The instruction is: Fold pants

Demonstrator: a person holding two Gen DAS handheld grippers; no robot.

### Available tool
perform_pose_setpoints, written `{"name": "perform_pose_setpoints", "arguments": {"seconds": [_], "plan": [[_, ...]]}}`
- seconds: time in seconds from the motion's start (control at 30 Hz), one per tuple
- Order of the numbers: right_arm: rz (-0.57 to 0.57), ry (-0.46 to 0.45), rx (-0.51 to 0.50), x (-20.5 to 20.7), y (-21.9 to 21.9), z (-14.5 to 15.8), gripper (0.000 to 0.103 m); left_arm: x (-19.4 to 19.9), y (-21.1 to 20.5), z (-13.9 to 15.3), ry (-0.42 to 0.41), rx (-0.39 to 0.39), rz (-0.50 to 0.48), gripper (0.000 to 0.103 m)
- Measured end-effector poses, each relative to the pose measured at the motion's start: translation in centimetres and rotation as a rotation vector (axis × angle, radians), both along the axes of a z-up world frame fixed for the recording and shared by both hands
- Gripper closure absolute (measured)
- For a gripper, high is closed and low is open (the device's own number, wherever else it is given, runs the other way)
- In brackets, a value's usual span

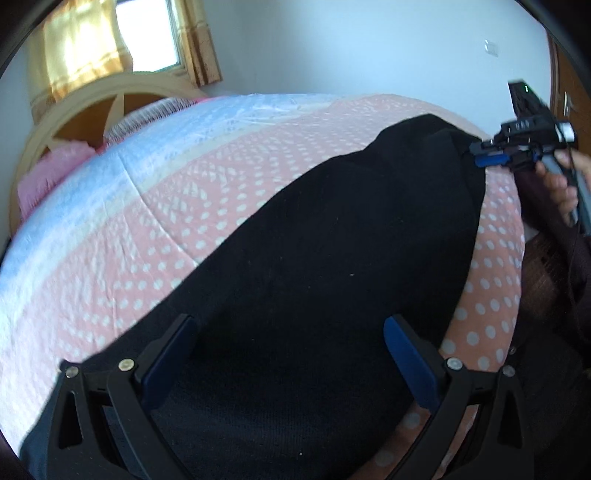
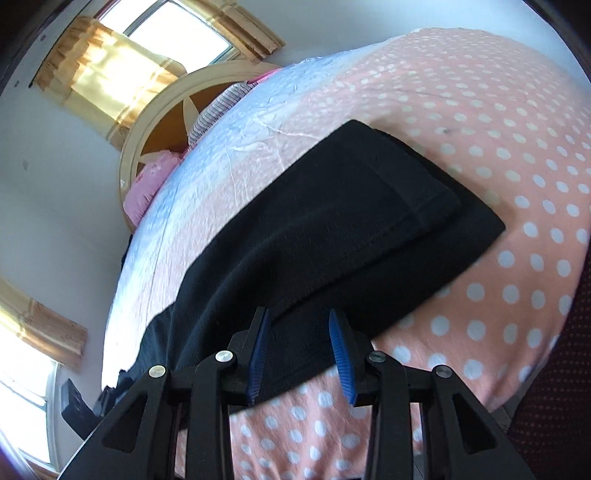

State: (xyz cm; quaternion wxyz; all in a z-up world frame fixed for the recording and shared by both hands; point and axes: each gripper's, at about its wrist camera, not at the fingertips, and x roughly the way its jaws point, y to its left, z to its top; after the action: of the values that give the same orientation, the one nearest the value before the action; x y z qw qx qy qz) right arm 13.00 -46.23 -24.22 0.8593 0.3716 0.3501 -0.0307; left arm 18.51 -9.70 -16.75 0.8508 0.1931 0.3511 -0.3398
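A home bedroom is being shown. A bed point(image 1: 229, 173) under a pink dotted quilt point(image 2: 480, 122) is being seen directly ahead of both tools. At its far end, ahead and to the left, a rounded wooden headboard point(image 1: 85, 103) is being seen, with a pink pillow point(image 2: 147, 184) lying against it. Beyond the headboard, a window point(image 1: 147, 33) is being framed by yellow curtains point(image 2: 110, 81), and daylight is being let through. Plain white walls point(image 1: 351, 44) are closing the room, with a wall switch point(image 1: 491, 47) far ahead to the right.
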Motion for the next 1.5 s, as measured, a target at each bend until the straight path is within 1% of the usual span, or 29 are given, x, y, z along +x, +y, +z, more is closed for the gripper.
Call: {"name": "perform_pose_setpoints", "arguments": {"seconds": [0.13,0.17,0.2,0.27,0.3,0.33,0.37,0.43,0.47,0.53,0.67,0.77,0.83,0.9,1.0,1.13,1.2,1.27,1.37,1.43,1.5], "plan": [[-0.066,-0.011,0.018,-0.2,-1.3,0.0,0.068,0.7,0.2,-0.3,0.059,-0.025,0.003,0.000],[-0.067,-0.013,0.020,-0.3,-1.6,-0.1,0.068,0.9,0.4,-0.4,0.075,-0.035,0.008,0.000],[-0.065,-0.018,0.023,-0.3,-1.7,-0.2,0.068,0.9,0.6,-0.4,0.082,-0.041,0.014,0.000],[-0.064,-0.027,0.022,-0.3,-1.7,-0.3,0.070,0.5,0.7,-0.5,0.068,-0.037,0.014,0.000],[-0.065,-0.028,0.021,-0.5,-1.9,-0.3,0.072,0.3,0.6,-0.5,0.063,-0.035,0.014,0.000],[-0.069,-0.029,0.018,-0.5,-2.0,-0.4,0.080,0.5,0.3,-0.6,0.063,-0.036,0.016,0.000],[-0.073,-0.031,0.021,-0.4,-2.2,-0.4,0.090,0.4,0.4,-0.7,0.062,-0.039,0.017,0.000],[-0.070,-0.033,0.032,-0.1,-2.6,-0.7,0.098,0.3,0.2,-0.8,0.064,-0.042,0.018,0.000],[-0.065,-0.037,0.036,-0.1,-2.7,-0.7,0.100,0.5,0.2,-0.7,0.065,-0.043,0.018,0.000],[-0.055,-0.060,0.025,-0.5,-2.5,-0.2,0.101,0.6,0.2,-0.7,0.067,-0.046,0.018,0.000],[-0.055,-0.117,-0.033,-2.5,-1.9,2.2,0.101,0.7,0.1,-0.6,0.069,-0.050,0.018,0.000],[-0.075,-0.122,-0.069,-4.1,-2.1,3.5,0.101,0.7,0.2,-0.6,0.070,-0.053,0.019,0.000],[-0.078,-0.092,-0.064,-4.4,-2.6,2.8,0.101,0.7,0.2,-0.6,0.070,-0.055,0.019,0.000],[-0.089,-0.049,-0.060,-4.3,-3.3,1.4,0.101,0.7,0.3,-0.6,0.071,-0.058,0.019,0.000],[-0.093,-0.013,-0.024,-4.0,-3.7,0.1,0.101,0.7,0.2,-0.6,0.072,-0.059,0.020,0.000],[-0.087,-0.074,-0.079,-5.0,-3.0,2.4,0.101,0.7,0.2,-0.6,0.073,-0.060,0.020,0.000],[-0.085,-0.080,-0.106,-5.2,-2.7,3.0,0.101,0.7,0.2,-0.6,0.074,-0.063,0.020,0.000],[-0.089,-0.062,-0.111,-5.2,-2.7,2.6,0.101,0.8,0.2,-0.6,0.075,-0.064,0.020,0.000],[-0.113,-0.005,-0.102,-5.0,-3.3,0.8,0.101,0.7,0.2,-0.5,0.075,-0.067,0.022,0.000],[-0.118,-0.003,-0.069,-5.2,-3.7,0.4,0.101,0.6,0.1,-0.5,0.072,-0.068,0.022,0.000],[-0.121,-0.018,-0.087,-5.4,-3.5,1.0,0.101,0.6,0.1,-0.5,0.071,-0.071,0.022,0.000]]}}
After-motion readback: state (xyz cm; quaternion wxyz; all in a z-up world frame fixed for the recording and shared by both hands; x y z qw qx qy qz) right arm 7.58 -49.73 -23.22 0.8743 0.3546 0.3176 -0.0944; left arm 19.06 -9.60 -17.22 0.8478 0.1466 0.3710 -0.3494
